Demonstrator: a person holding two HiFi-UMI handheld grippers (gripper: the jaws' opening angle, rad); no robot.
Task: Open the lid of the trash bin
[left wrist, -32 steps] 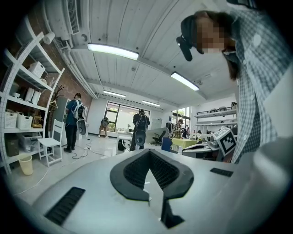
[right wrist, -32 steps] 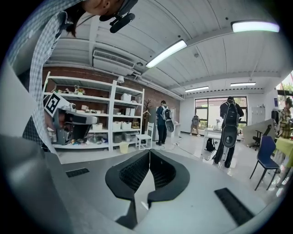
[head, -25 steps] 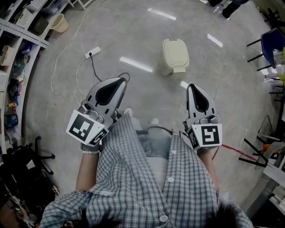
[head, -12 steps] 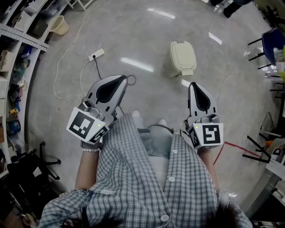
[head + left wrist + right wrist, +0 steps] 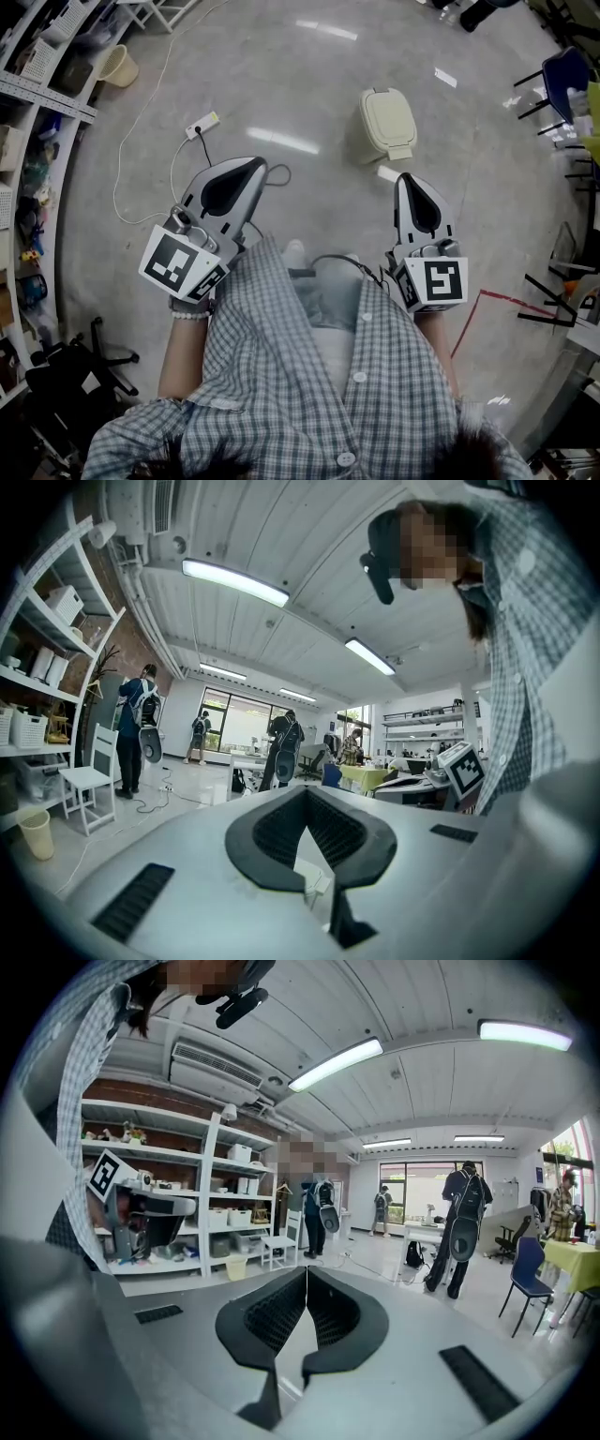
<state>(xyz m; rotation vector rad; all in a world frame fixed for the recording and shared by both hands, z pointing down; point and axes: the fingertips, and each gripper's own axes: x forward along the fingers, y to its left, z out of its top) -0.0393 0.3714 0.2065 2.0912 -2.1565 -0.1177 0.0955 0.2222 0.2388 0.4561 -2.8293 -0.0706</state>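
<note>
A beige trash bin [image 5: 387, 122] stands on the grey floor ahead of me, and its lid lies down flat. In the head view my left gripper [image 5: 254, 165] is held at waist height, well to the left of the bin and short of it. My right gripper [image 5: 404, 178] points up toward the bin, a short way below it in the picture. Both are shut, tips together, with nothing between them. The left gripper [image 5: 305, 790] and the right gripper [image 5: 307, 1269] each look out into the room, and neither gripper view shows the bin.
A white power strip [image 5: 202, 125] with a black cable lies on the floor at the left. A yellow bucket [image 5: 118, 64] and shelves [image 5: 37, 103] line the left wall. A blue chair [image 5: 568, 79] stands at the right. Several people [image 5: 463, 1224] stand far off.
The person has stepped forward, so the bin and power strip have shifted a little in the head view. Both grippers keep their pose and stay shut.
</note>
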